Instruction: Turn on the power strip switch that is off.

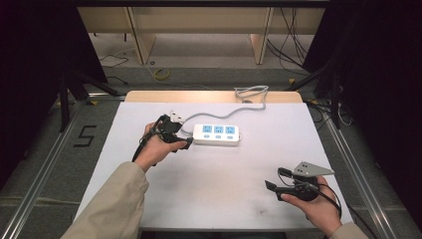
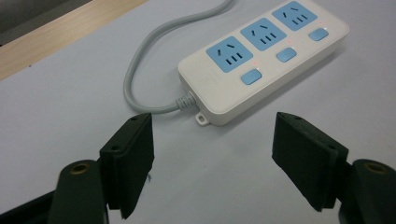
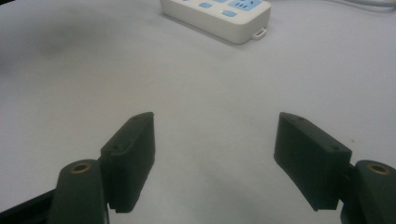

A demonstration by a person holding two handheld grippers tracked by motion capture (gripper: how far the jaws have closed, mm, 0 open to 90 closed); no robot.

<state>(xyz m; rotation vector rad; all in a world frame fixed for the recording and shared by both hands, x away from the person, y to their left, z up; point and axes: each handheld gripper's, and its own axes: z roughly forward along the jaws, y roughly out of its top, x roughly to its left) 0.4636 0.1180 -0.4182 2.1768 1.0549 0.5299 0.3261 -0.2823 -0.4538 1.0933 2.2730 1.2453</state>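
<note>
A white power strip [image 1: 216, 134] with three blue sockets lies flat on the white worktop [image 1: 224, 184], a little beyond the sheet's middle, its long side running across the high view. Each socket has a blue switch beside it, on the strip's near side. A grey cable [image 1: 219, 109] leaves the strip's left end, loops round behind the strip and runs off to the far right, where it ends in loose coils at the worktop's back edge.

The left gripper [image 1: 181, 142] is held just to the left of the strip, at the end where the cable comes out, with the person's left hand [image 1: 157, 147] wrapped round its body. In the left gripper view its jaws stand spread wide with nothing between them; the left gripper [image 2: 212, 158] points at the strip's cable end [image 2: 187, 100] and the small mounting tab beside it, near the strip but not touching it.

The right gripper [image 1: 273, 181] sits well to the right of the strip and nearer the person, low over bare worktop, carried in the right hand [image 1: 318, 206], with a grey three-cornered plate on top. In the right gripper view its jaws are likewise spread apart and empty; the strip's far end [image 3: 219, 16] shows beyond the right gripper [image 3: 215, 154] at the top of that view, well apart from it.
</note>
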